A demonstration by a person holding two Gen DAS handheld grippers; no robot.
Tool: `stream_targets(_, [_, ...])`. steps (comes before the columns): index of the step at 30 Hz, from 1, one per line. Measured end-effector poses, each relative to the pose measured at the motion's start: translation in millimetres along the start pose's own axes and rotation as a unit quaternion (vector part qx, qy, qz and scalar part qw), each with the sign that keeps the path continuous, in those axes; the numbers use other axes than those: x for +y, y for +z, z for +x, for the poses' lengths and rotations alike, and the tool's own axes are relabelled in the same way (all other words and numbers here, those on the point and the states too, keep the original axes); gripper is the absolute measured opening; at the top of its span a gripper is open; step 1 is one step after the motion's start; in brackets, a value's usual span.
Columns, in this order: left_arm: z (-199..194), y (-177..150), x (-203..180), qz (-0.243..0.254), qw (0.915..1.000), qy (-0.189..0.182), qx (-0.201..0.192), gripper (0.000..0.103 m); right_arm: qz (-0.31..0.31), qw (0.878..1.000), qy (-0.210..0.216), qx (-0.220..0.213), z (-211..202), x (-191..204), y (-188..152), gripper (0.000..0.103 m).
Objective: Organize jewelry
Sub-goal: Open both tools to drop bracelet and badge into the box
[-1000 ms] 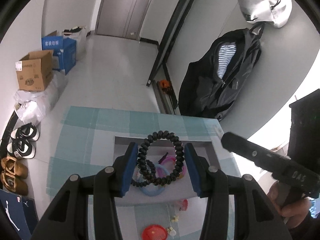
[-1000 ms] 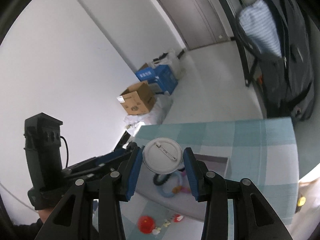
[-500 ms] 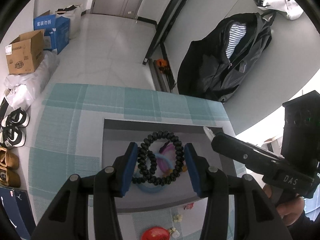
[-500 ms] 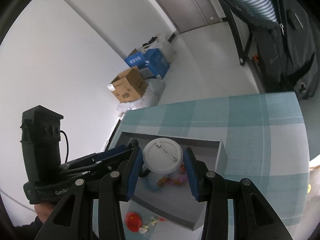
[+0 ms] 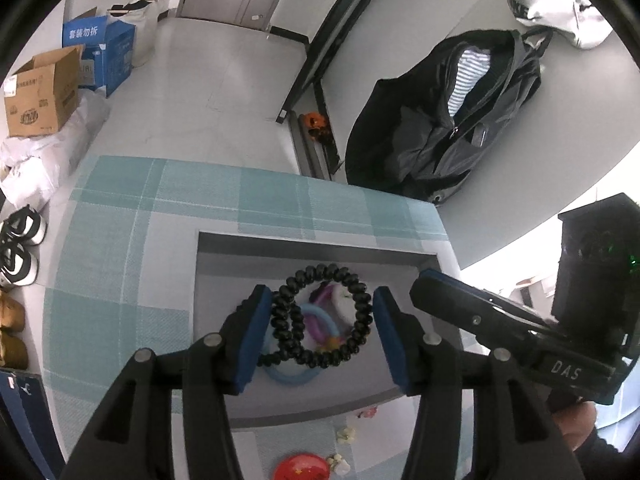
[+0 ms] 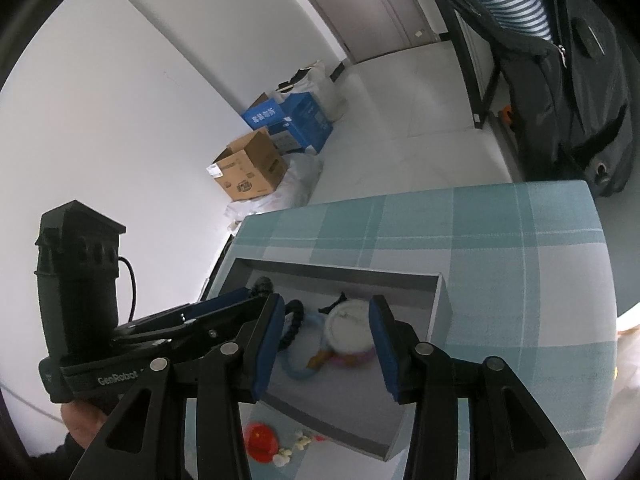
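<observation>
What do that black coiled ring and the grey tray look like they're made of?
The black coiled ring looks like glossy plastic spiral cord, probably a stretchy hair tie: bumpy coils with small highlights. The grey tray looks like matte card or felt-covered board; its flat, dull walls leave that open.

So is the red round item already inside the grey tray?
No, the red round item lies on the plaid cloth, outside the grey tray's near wall.

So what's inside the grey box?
In the grey box lie a black coil band, a blue ring, a white badge and pinkish bits. Whatever's under them is hidden.
</observation>
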State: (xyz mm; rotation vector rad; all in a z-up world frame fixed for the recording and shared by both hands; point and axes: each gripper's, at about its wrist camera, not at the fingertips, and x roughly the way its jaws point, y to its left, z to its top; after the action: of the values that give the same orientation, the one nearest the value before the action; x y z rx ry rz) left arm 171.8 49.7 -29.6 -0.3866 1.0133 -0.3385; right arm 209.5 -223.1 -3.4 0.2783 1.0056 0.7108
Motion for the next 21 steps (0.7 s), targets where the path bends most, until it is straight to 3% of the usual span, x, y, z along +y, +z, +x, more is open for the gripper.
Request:
stream_targets(4, [-5, -1, -1, 0.004, 0.9999, -0.006, -0.011, 0.071, 0.003, 1.0, -0.001, -0.011, -8, -3, 0, 0.048])
stream_targets(12, [-7, -1, -7, 0.015, 0.9994, 0.009, -0.031, 0.071, 0.0, 0.999, 0.003, -0.04, -23, -4, 1, 0.06])
stream_targets(17, [-25, -6, -10, 0.037, 0.9961, 0.019, -0.078, 0.071, -0.004, 0.999, 0.009, -0.046, -27, -3, -1, 0.062])
stream_targets(21, [-32, -10, -8, 0.042, 0.9946, 0.034, -0.089, 0.071, -0.013, 0.998, 0.003, -0.06, -35, 3, -8, 0.072])
